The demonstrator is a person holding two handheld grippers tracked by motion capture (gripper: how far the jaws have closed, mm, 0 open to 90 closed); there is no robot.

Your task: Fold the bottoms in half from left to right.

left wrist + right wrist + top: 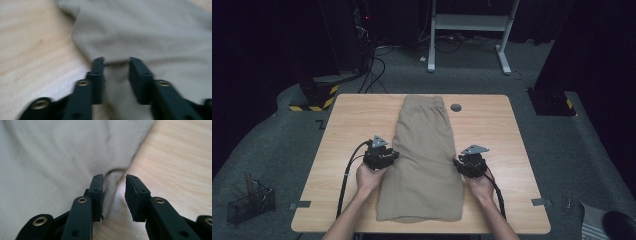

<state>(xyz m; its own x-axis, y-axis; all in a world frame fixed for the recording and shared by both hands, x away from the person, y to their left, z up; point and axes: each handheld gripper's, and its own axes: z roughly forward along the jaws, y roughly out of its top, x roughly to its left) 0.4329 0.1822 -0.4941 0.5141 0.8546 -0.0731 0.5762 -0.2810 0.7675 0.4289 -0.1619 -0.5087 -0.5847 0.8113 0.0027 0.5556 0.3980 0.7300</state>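
Note:
A pair of beige shorts (424, 160) lies flat down the middle of the wooden table (347, 130), waistband at the far end. My left gripper (382, 156) rests at the garment's left edge. In the left gripper view its jaws (116, 61) stand apart over the cloth (140, 30), with a fold of the edge between them and not pinched. My right gripper (472, 163) sits at the right edge. In the right gripper view its jaws (113, 178) stand apart astride the cloth's border (57, 157), with bare wood to the right.
A grey round grommet (456, 107) is set in the tabletop beside the waistband. On the floor are a wire basket (249, 202) at the left, a yellow-black striped base (314, 97) and a white desk frame (472, 25) beyond the table.

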